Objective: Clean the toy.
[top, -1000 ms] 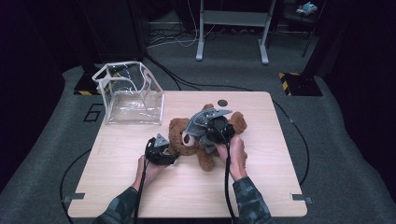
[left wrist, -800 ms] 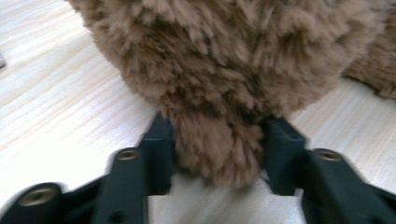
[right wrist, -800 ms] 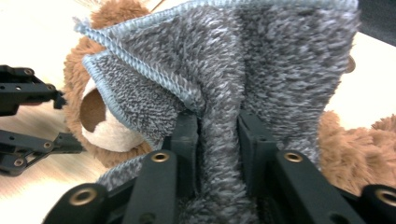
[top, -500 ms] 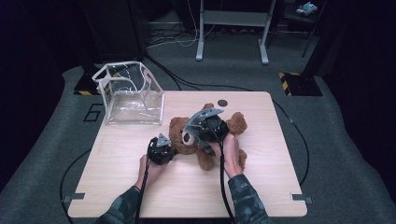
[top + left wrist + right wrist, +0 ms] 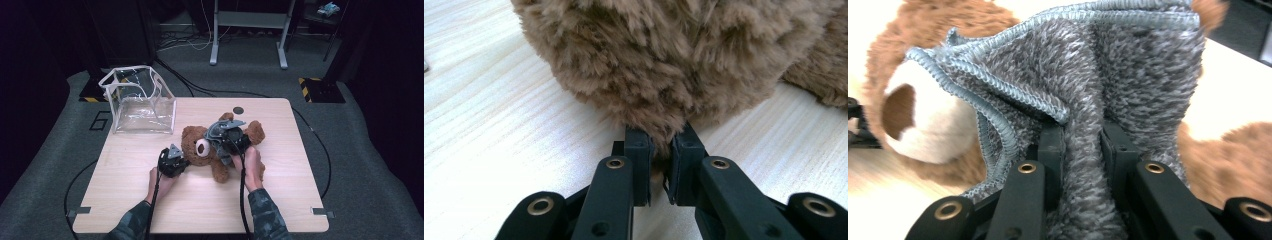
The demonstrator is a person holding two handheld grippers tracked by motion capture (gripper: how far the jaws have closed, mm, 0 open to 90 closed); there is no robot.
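Observation:
A brown teddy bear (image 5: 200,146) lies in the middle of the wooden table (image 5: 165,210), its pale muzzle turned up. My left gripper (image 5: 184,160) lies low at the left of the bear's head. Its jaws have just been closing, and in the left gripper view the left gripper (image 5: 659,150) is shut on a tuft of the bear's fur (image 5: 659,75). My right gripper (image 5: 223,142) hangs over the bear's body. Its jaws have also just been closing, and in the right gripper view the right gripper (image 5: 1082,145) is shut on a fold of grey fleecy cloth (image 5: 1128,65) draped over the bear (image 5: 938,30).
A clear plastic bag (image 5: 137,102) with white edging stands open at the table's back left corner. A small dark round disc (image 5: 238,110) lies behind the bear. Cables trail from both grippers toward the front edge. A metal stand (image 5: 248,20) is on the floor beyond.
The right gripper shifted a little left over the bear and back again, keeping the grey cloth with it. The left hand stayed beside the bear's head.

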